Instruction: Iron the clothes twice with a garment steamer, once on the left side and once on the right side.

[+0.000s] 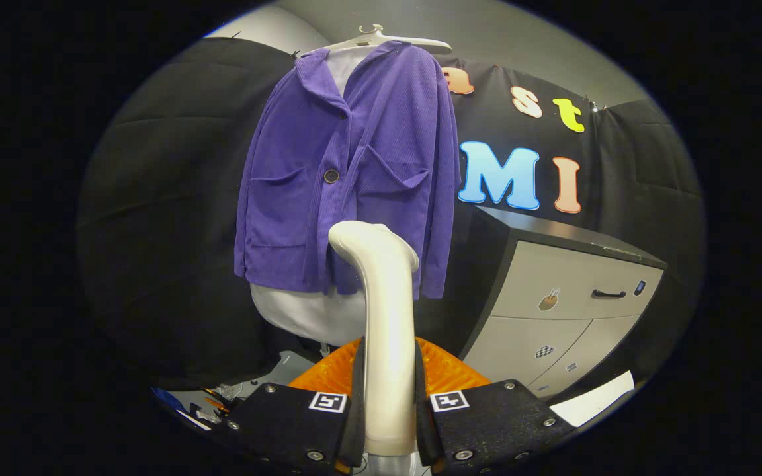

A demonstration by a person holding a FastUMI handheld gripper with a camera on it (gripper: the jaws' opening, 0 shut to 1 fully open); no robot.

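My tongs (389,403) clench the steamer (384,317); I should sweep its head slowly down the jacket (348,172), starting left.

Black quilted cloth (156,198) hangs as the booth's wall on all sides, with a pale grey wall or ceiling (520,39) showing above its top edge. To the right stands a cabinet (573,291) with a dark top and frame, light grey drawer fronts, one black handle (609,293) and a few small stickers. Near its foot lies a white sheet (596,400).
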